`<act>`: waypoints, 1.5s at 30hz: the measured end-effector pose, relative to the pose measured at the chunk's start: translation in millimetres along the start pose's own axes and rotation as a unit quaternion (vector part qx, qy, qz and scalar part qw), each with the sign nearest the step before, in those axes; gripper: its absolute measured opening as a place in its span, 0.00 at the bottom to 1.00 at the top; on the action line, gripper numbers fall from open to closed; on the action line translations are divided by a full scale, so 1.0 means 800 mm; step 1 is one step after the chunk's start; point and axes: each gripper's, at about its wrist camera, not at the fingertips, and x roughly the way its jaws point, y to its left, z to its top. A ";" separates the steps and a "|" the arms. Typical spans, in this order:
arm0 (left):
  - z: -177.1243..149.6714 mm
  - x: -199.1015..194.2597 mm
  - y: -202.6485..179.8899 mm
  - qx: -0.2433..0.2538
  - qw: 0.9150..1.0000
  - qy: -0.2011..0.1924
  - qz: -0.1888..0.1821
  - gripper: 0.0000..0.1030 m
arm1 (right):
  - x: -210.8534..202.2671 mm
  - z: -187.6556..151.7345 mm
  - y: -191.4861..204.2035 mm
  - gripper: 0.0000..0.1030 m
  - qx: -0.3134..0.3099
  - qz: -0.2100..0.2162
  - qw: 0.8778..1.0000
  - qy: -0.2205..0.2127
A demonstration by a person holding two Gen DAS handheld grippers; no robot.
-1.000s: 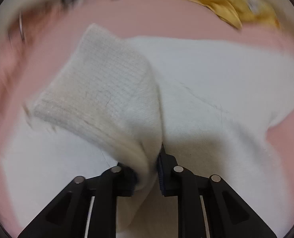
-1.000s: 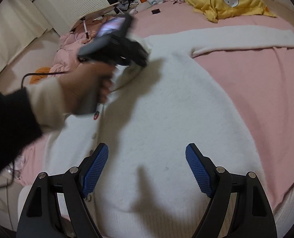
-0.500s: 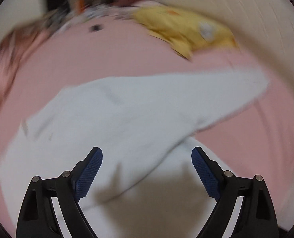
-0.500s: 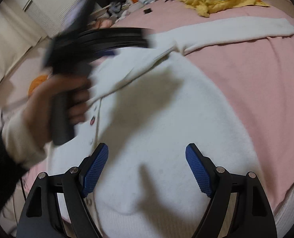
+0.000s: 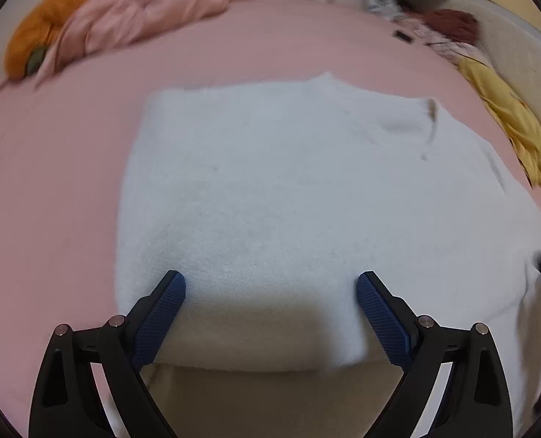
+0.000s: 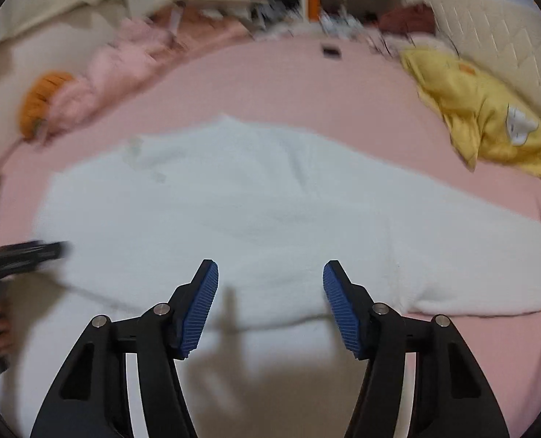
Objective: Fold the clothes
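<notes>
A white sweater (image 5: pixel 270 189) lies spread flat on a pink bed (image 5: pixel 51 182), and both claws hang over its near part, pointing down at it.

The left gripper (image 5: pixel 271 288) has its blue pads spread wide with nothing between them; its jaws have just opened. The sweater's body fills the space ahead of it, with the garment's left edge running just left of the left pad and the collar at the far right.

The right gripper (image 6: pixel 270 281) is partly spread, its jaws having just been closing, and nothing sits between the pads: they do not press on the cloth. The sweater (image 6: pixel 252 211) lies under and ahead of it, one sleeve stretching away to the right across the bed (image 6: pixel 307 84).

In the right wrist view the left gripper (image 6: pixel 22 252) shows as a dark blur at the left edge, over the sweater's left side.

A yellow pillow (image 6: pixel 482 116) sits at the far right of the bed, well apart from the sweater, and a crumpled pink blanket (image 5: pixel 153 3) with an orange thing (image 5: pixel 40 40) beside it lies at the far left.
</notes>
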 end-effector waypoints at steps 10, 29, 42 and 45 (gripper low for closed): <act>-0.006 -0.030 -0.025 0.041 0.998 -0.017 0.037 0.93 | 0.009 0.006 -0.017 0.64 0.010 -0.057 0.998 -0.016; -0.032 -0.099 -0.025 0.056 0.993 -0.004 0.105 0.97 | -0.102 -0.008 -0.001 0.72 0.007 -0.035 0.998 -0.052; -0.243 -0.214 0.000 -0.047 0.996 -0.036 0.067 0.97 | -0.241 -0.194 0.044 0.73 0.028 -0.053 0.996 -0.070; -0.245 -0.222 -0.001 -0.044 0.996 -0.036 0.069 0.97 | -0.255 -0.209 0.052 0.73 0.018 -0.058 0.996 -0.069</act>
